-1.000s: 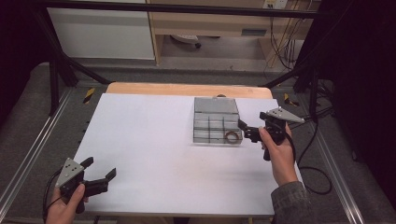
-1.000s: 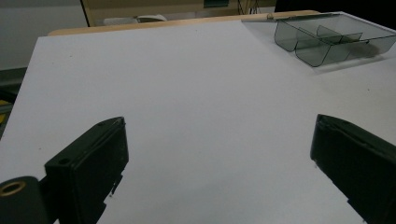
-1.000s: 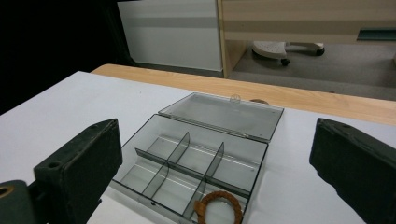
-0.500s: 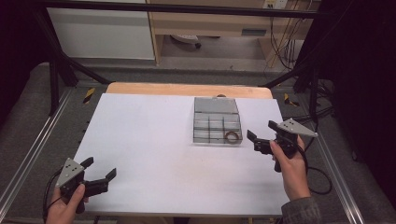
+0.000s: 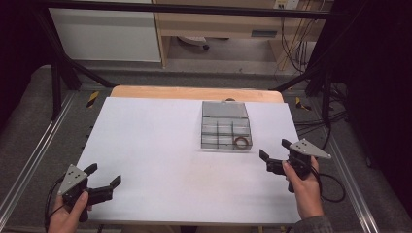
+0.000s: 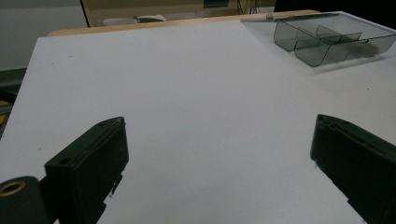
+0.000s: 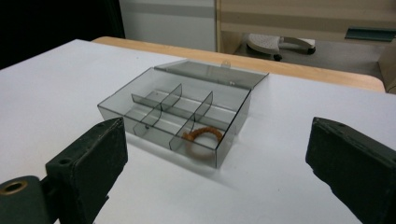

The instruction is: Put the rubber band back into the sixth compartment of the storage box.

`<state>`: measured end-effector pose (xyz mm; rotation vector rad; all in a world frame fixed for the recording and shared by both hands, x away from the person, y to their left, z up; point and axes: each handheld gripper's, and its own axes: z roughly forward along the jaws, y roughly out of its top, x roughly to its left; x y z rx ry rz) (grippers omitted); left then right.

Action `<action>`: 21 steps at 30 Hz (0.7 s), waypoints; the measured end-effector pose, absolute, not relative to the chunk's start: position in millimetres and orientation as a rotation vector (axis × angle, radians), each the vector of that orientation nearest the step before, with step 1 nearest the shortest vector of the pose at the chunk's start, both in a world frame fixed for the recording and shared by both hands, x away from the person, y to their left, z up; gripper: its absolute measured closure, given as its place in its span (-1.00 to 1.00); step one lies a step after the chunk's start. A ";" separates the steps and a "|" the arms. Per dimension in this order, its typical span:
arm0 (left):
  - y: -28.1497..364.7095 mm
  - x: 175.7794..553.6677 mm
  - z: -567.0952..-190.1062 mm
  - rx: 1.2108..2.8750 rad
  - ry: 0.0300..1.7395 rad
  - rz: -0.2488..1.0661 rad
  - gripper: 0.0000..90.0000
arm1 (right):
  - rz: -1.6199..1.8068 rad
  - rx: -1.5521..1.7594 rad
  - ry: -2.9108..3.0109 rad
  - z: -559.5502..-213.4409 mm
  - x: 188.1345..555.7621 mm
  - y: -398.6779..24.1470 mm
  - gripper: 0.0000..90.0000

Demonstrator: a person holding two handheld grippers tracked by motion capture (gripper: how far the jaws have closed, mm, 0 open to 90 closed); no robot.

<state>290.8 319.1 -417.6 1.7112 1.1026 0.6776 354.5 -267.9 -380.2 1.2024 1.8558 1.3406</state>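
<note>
The high view looks forward and down over the whole white table (image 5: 160,145). The left gripper view sits low near the table's near-left corner, facing across to the far compartment box (image 6: 327,39). The right gripper view faces that same box (image 7: 177,116) from close by.

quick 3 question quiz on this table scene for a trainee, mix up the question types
1. True or false: the lid of the clear divided box is open.
2. Where does the brown ring lie? A) on the bare table beside the box B) in a corner compartment of the box, on the side toward the right gripper C) between the left gripper's jaws
3. Fill in: both grippers' jaws stand ____ with nothing between them.

Key:
1. True. The lid lies back on the far side.
2. B
3. open
</note>
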 end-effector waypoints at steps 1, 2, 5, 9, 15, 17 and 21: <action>319.1 290.8 -417.6 1.711 1.103 0.678 -0.90 | 1.340 1.205 1.855 -382.9 352.9 -267.5 -0.87; 319.1 290.7 -417.5 1.709 1.104 0.678 -0.90 | 1.336 1.207 1.857 -385.5 351.6 -267.5 -0.88; 319.2 290.6 -417.5 1.711 1.104 0.679 -0.90 | 1.332 1.219 1.857 -393.0 347.9 -268.2 -0.89; 319.1 290.8 -417.6 1.710 1.103 0.678 -0.90 | 1.333 1.237 1.855 -401.6 343.2 -269.3 -0.90; 319.2 290.5 -417.4 1.710 1.103 0.678 -0.90 | 1.327 1.251 1.874 -417.8 337.2 -268.7 -0.91; 319.3 290.3 -417.3 1.712 1.102 0.678 -0.90 | 1.322 1.249 1.888 -421.2 336.4 -268.0 -0.91; 319.4 290.3 -417.5 1.710 1.103 0.677 -0.90 | 1.318 1.242 1.906 -424.4 335.9 -264.7 -0.92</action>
